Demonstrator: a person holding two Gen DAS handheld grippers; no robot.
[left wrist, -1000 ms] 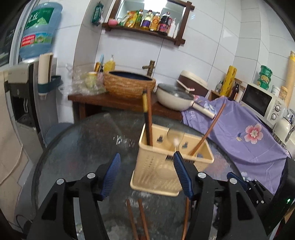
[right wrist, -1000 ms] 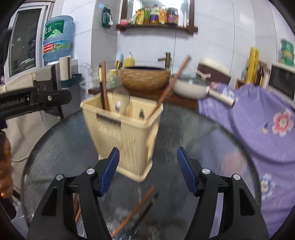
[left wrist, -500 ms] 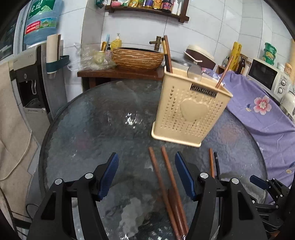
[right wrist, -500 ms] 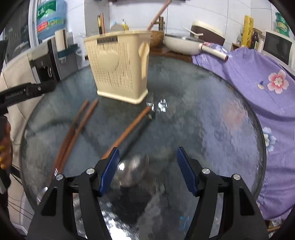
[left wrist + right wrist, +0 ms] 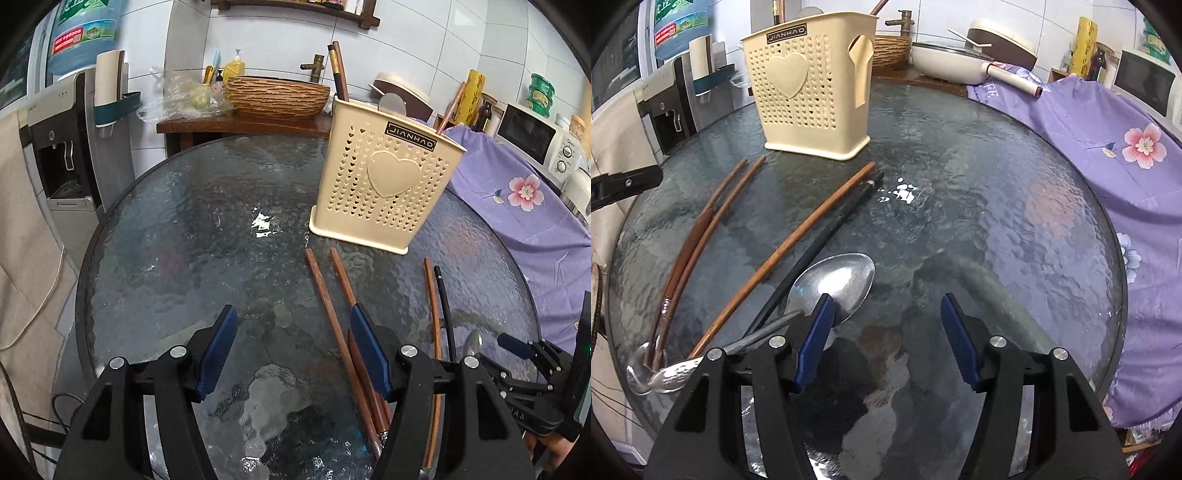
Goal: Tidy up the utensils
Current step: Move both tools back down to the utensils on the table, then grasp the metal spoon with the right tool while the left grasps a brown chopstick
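Both grippers, left (image 5: 291,345) and right (image 5: 886,332), gape empty over the table (image 5: 997,206), right's jaws just narrowing, spoon (image 5: 831,284) lower center, holder (image 5: 809,85) upper left.

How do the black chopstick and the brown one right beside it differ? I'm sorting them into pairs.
The black chopstick is near-black with a pale metal band near its far end; the brown chopstick is reddish wood with no band. The black one's near end crosses the spoon handle; the brown one passes to the left of it. Both lie flat, side by side, pointing toward the cream holder.
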